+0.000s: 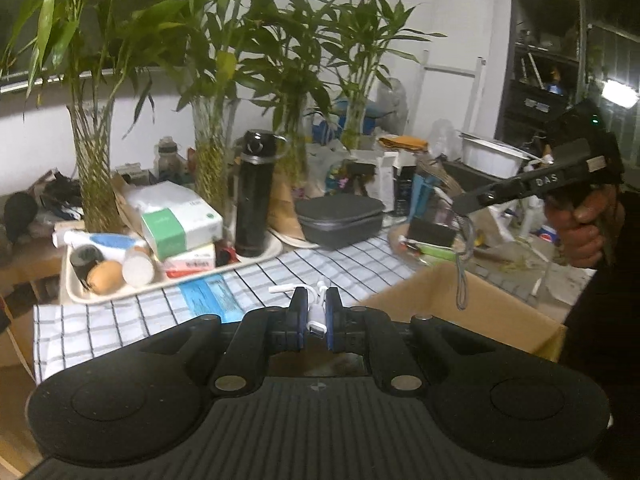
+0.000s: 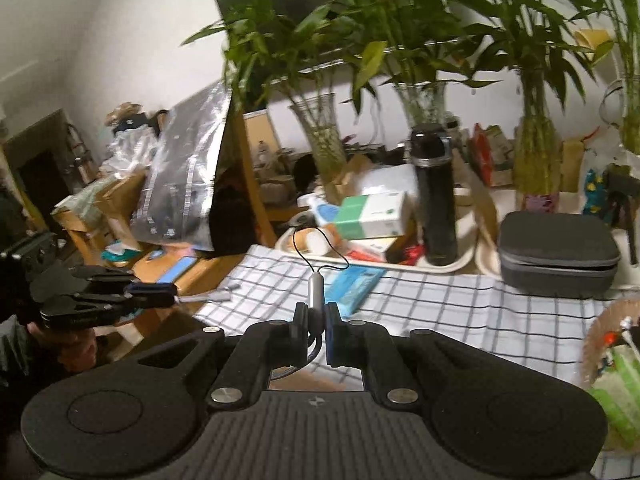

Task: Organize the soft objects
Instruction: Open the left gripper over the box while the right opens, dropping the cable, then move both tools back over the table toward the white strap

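My left gripper (image 1: pixel 315 300) is shut on a short white cable (image 1: pixel 316 316); its plug ends stick out past the blue pads, above the checked tablecloth (image 1: pixel 360 264). My right gripper (image 2: pixel 316 312) is shut on a grey braided cable (image 2: pixel 316 292) with a silver plug and a thin black loop pointing up. In the left wrist view the right gripper (image 1: pixel 460 204) is held by a hand at the right, with the grey cable (image 1: pixel 462 276) dangling over an open cardboard box (image 1: pixel 460 300). In the right wrist view the left gripper (image 2: pixel 174 294) sits at the left with the white cable (image 2: pixel 208 296).
A beige tray (image 1: pixel 80 292) holds tissue boxes, tubes and a black flask (image 1: pixel 254 196). A grey zip case (image 1: pixel 340 216) lies behind the cloth, and a blue packet (image 1: pixel 208 296) lies on it. Bamboo in glass vases (image 1: pixel 96 168) lines the back. A round basket (image 2: pixel 600 344) stands at the right.
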Demonstrator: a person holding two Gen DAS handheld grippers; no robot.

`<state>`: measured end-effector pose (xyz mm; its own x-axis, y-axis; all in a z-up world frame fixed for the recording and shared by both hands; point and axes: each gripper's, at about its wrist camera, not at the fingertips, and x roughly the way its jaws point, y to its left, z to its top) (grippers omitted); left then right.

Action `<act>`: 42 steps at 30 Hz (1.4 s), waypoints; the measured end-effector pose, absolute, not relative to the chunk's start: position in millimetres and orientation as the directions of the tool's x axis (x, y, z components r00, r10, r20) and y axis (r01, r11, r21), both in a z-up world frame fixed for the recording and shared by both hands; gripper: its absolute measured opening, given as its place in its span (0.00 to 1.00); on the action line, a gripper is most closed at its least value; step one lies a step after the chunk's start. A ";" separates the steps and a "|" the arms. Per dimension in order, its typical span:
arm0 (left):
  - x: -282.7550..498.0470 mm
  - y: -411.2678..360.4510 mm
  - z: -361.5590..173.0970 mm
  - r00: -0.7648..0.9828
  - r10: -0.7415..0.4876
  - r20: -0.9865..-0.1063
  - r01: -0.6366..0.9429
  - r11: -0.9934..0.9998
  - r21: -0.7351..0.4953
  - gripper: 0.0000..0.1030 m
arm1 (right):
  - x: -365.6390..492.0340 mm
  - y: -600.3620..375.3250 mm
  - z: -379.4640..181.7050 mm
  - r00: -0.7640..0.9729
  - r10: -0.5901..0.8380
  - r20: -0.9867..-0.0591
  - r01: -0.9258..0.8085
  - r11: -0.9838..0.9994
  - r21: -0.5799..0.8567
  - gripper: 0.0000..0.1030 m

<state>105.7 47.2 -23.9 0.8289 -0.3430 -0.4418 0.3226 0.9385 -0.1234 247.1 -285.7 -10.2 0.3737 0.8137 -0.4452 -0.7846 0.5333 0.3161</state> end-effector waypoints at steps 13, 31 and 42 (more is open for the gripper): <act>59.0 33.2 -29.3 0.800 -0.354 -0.485 0.310 0.935 -0.171 0.09 | 206.2 -276.8 -18.7 0.293 0.801 -0.522 -0.828 0.486 0.281 0.10; 51.6 25.6 -34.8 0.806 -0.261 -0.532 0.228 0.965 -0.129 0.60 | 191.0 -267.1 -39.3 0.323 0.672 -0.666 -0.847 0.520 0.114 0.57; 51.7 21.0 -36.5 0.796 -0.253 -0.550 0.233 0.967 -0.108 0.66 | 185.9 -261.7 -35.8 0.367 0.658 -0.658 -0.852 0.521 0.046 0.95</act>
<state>51.7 21.0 -36.5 0.7959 -0.2531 -0.5500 0.2328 0.9665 -0.1078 185.9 -261.7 -35.8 0.3668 0.6577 -0.6580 -0.8522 0.5212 0.0458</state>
